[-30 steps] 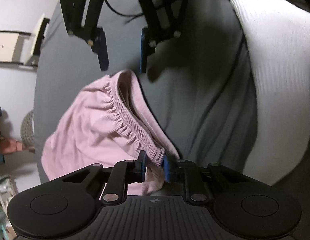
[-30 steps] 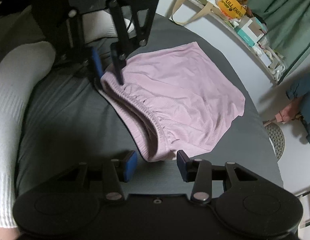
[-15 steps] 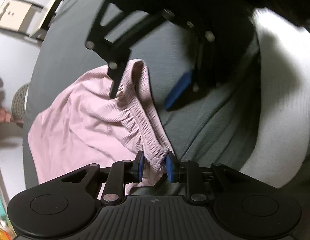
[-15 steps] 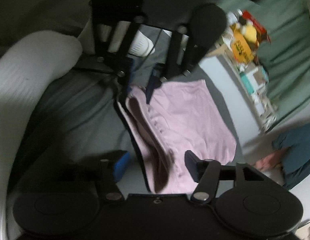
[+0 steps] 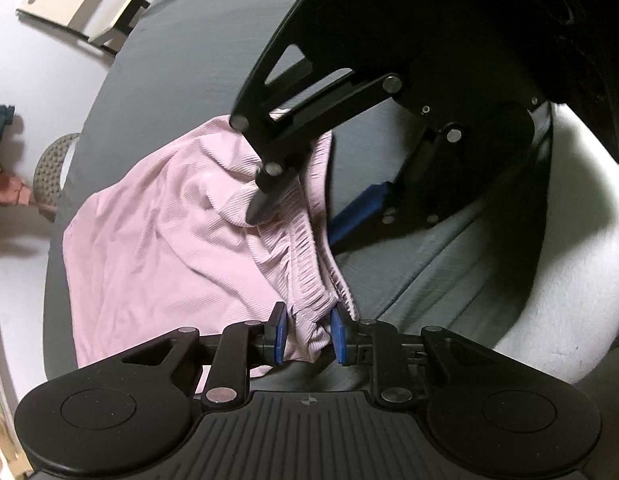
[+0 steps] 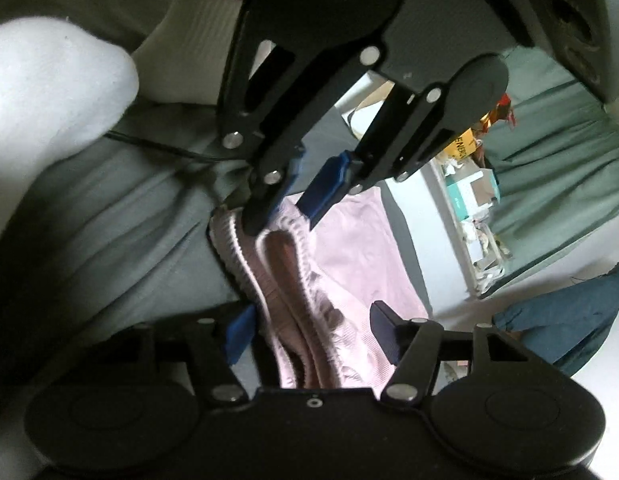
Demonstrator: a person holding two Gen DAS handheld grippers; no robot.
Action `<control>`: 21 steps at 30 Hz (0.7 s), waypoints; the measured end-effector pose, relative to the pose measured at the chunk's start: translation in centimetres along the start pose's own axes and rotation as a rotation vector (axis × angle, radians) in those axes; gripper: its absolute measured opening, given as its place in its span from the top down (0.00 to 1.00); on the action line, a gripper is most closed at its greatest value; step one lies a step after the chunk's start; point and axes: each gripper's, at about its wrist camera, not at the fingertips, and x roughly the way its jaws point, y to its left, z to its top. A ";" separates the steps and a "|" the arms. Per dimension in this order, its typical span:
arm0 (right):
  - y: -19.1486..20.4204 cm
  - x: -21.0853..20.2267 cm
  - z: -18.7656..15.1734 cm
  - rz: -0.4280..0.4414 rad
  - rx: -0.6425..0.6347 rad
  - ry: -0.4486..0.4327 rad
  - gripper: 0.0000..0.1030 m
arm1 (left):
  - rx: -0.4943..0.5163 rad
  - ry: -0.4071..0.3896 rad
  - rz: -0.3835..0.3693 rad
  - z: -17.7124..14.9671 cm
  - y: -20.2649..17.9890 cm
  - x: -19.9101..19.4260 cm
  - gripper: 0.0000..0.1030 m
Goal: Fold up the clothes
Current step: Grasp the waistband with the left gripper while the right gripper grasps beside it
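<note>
The pink shorts (image 5: 157, 240) lie on the grey bed cover (image 5: 181, 60), their gathered waistband (image 5: 309, 280) running between my two grippers and the legs spread flat toward the bed's rounded edge. A second ago the waistband lay as one flat bunched line; now it has been pulled up into two standing ridges with a hollow between them, which the right wrist view shows best. My left gripper (image 5: 307, 334) has just been opening its jaws; the waistband end sits between the blue pads (image 5: 278, 332), and I think they have let go, though the cloth fills most of the gap and I cannot be sure. My right gripper (image 6: 309, 330) has just eased its jaws slightly inward, yet they stand wide with the other waistband end loose between them, clamping nothing. It has rolled and dropped closer to the cloth than before. On the near side a leg in a white sock (image 5: 569, 240) presses close along the bed, leaving little room there; beyond the shorts the cover stretches bare to its edge, then pale floor and a small white shelf (image 5: 81, 4).
</note>
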 end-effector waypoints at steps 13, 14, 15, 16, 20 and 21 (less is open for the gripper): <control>-1.1 -0.5 -0.6 0.067 0.016 -0.051 0.77 | 0.107 -0.054 0.080 0.3 -1.6 -1.7 0.30; -1.3 -0.5 -0.6 0.071 0.028 -0.052 0.78 | 0.116 -0.065 0.091 0.4 -1.7 -1.9 0.30; -1.6 -0.6 -0.7 0.074 0.043 -0.053 0.78 | 0.123 -0.076 0.102 0.4 -1.7 -2.1 0.30; -1.9 -0.7 -0.8 0.077 0.059 -0.055 0.78 | 0.129 -0.085 0.112 0.4 -1.8 -2.3 0.30; -3.2 -0.6 -1.0 0.095 0.143 -0.056 0.80 | 0.152 -0.114 0.135 0.5 -1.8 -2.8 0.30; -3.7 -0.4 -1.1 0.104 0.172 -0.055 0.80 | 0.155 -0.121 0.135 0.5 -1.8 -2.8 0.30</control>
